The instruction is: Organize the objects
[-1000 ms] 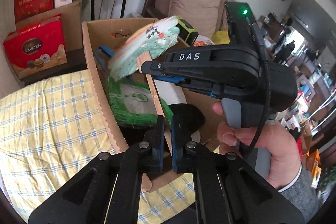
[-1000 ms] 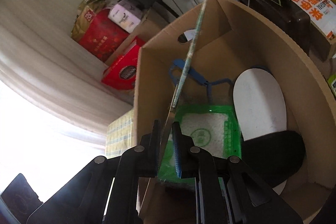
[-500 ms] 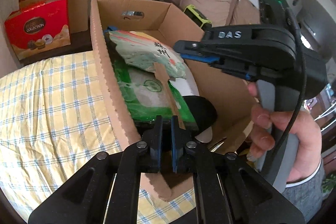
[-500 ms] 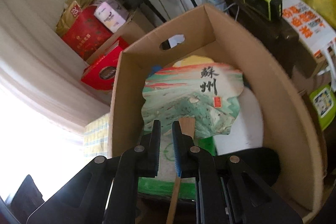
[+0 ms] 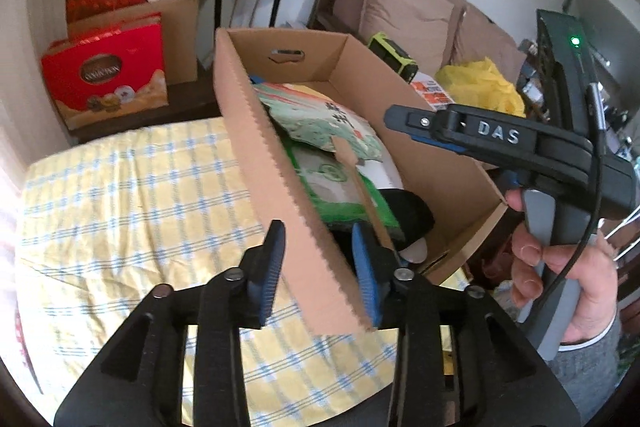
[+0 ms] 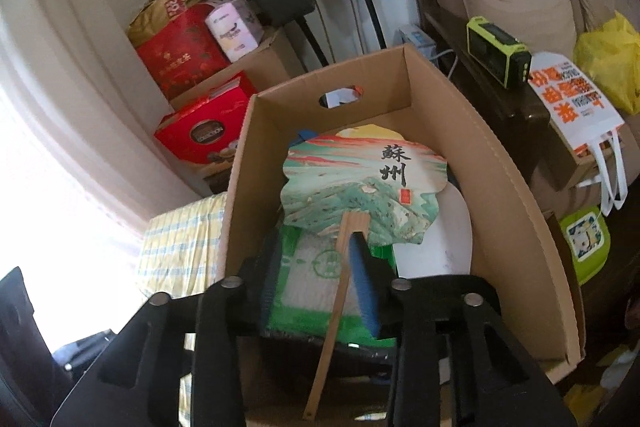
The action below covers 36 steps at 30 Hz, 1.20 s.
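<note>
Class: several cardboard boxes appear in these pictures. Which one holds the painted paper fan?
The open brown cardboard box with the handle cut-out holds the painted paper fan; the red gift box and the brown carton behind stand closed against the wall.

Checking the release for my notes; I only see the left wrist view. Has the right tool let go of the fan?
Observer: Yes. Its jaws have just been opening; the right wrist view shows the right tool open, with the fan handle unclamped between its fingers.
Operator: Where does the handle end?
Observer: Past the green bag, about at the near wall of the box.
</note>
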Tool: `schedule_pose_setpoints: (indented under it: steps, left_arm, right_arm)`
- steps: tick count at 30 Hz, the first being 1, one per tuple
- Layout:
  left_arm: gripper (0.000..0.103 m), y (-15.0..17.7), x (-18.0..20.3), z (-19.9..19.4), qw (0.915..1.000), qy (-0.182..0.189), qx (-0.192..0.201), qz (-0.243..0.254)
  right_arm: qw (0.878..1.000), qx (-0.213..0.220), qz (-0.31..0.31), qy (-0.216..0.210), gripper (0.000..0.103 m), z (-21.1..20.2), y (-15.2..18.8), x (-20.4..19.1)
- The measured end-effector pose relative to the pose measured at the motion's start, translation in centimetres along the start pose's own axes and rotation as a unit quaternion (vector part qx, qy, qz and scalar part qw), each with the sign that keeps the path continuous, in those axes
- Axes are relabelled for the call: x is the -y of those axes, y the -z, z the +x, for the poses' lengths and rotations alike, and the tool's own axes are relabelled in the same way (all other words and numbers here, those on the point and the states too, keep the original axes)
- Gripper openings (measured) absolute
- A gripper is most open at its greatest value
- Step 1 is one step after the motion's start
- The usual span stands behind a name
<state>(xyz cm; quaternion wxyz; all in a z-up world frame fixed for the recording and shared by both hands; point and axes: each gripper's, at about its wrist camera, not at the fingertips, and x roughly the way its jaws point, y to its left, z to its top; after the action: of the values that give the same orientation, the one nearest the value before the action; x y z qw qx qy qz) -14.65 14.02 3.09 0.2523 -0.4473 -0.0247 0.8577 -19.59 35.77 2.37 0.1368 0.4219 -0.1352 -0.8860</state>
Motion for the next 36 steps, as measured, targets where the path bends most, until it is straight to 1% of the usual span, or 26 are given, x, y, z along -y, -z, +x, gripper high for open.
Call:
schedule_pose_setpoints:
  steps: [2,5,7,11,13,16,21,23,25,29,32,34,36]
  left_arm:
    - [0.039,0.3,-0.2,-0.7,0.9999,-0.01,0.007,0.004]
    - [0.043,0.8,-0.6,-1.5,0.9998,-0.014,0.014,0.001]
    - [0.05,1.2,-1.0,-2.2,0.9996,-0.02,0.021,-0.002]
    - [0.058,1.9,-1.6,-3.5,0.999,-0.033,0.03,-0.003]
    - [0.068,2.3,-2.1,-4.1,0.9987,-0.036,0.034,-0.008]
    - [0.076,2.9,-2.8,-5.0,0.9981,-0.042,0.041,-0.019]
    - [0.077,3.8,-3.4,-6.0,0.9976,-0.05,0.038,-0.03]
    - [0.079,4.2,-3.5,-6.6,0.9972,-0.053,0.043,-0.031]
    - [0.084,4.6,-3.7,-7.2,0.9965,-0.059,0.049,-0.032]
    - [0.086,5.4,-4.2,-8.1,0.9952,-0.073,0.053,-0.037]
    - [0.088,6.2,-5.0,-8.4,0.9951,-0.07,0.045,-0.055]
    - [0.091,6.9,-5.4,-8.6,0.9947,-0.066,0.043,-0.066]
    - [0.093,7.6,-5.7,-8.9,0.9939,-0.066,0.043,-0.077]
  right_arm:
    - [1.0,0.004,-0.004,0.003,0.047,-0.3,0.4,-0.2]
    - [1.0,0.005,-0.009,0.009,0.051,-0.7,1.2,-0.4]
    - [1.0,0.001,-0.013,0.015,0.058,-0.9,1.9,-0.6]
    - [0.999,-0.002,-0.034,0.026,0.064,-1.5,3.8,-1.5]
    - [0.999,0.0,-0.04,0.03,0.069,-1.8,4.7,-1.8]
    - [0.998,0.004,-0.05,0.044,0.073,-2.4,5.9,-2.4]
    - [0.996,0.014,-0.068,0.057,0.078,-3.5,7.6,-3.7]
    - [0.995,0.016,-0.077,0.063,0.08,-4.0,8.1,-4.2]
    - [0.994,0.016,-0.082,0.069,0.08,-4.3,8.5,-4.6]
    - [0.994,0.021,-0.088,0.066,0.081,-5.0,9.3,-5.1]
    - [0.993,0.021,-0.096,0.059,0.081,-5.2,10.2,-5.5]
    - [0.993,0.022,-0.101,0.06,0.081,-5.4,10.9,-5.9]
    - [0.992,0.022,-0.107,0.065,0.081,-5.5,11.4,-6.3]
